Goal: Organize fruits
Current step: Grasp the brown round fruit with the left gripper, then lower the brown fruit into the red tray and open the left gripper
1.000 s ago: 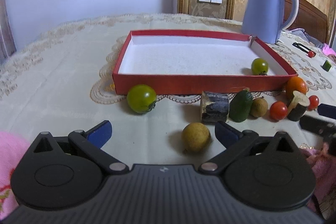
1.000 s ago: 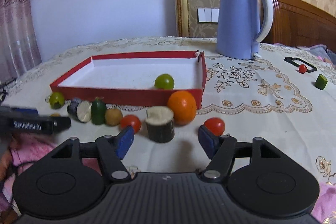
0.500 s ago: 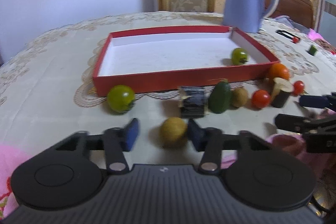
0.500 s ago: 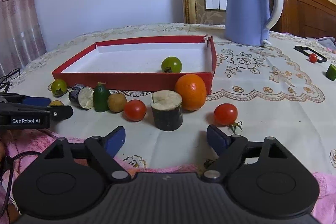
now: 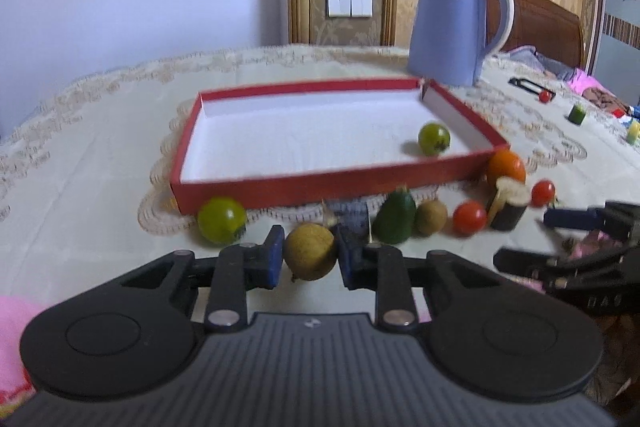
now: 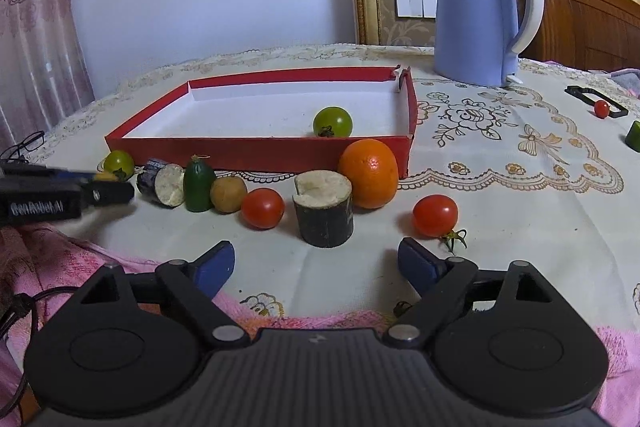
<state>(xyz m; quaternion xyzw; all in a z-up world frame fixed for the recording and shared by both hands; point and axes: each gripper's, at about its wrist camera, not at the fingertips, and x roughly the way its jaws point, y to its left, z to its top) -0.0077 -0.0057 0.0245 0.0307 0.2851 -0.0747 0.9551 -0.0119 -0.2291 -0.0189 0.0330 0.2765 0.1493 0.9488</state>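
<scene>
My left gripper (image 5: 307, 255) is shut on a round yellow-brown fruit (image 5: 310, 250) and holds it in front of the red box (image 5: 320, 183). One green tomato (image 5: 434, 138) lies inside the box. Another green tomato (image 5: 221, 219) sits before the box's left corner. My right gripper (image 6: 316, 263) is open and empty, low over the table's front edge, just behind a dark cut stump (image 6: 324, 207), two red tomatoes (image 6: 263, 207) (image 6: 435, 215) and an orange (image 6: 368, 173). The left gripper also shows at the left edge of the right wrist view (image 6: 100, 183).
A blue kettle (image 6: 480, 15) stands behind the box at the right. A green fruit (image 6: 198, 184), a brown fruit (image 6: 228, 193) and a cut dark piece (image 6: 162, 181) lie in a row before the box. Pink cloth (image 6: 60, 259) covers the near edge. Glasses (image 6: 24, 145) lie far left.
My left gripper closed on the yellow-brown fruit and lifted it a little toward the box. My right gripper stayed open and shifted slightly.
</scene>
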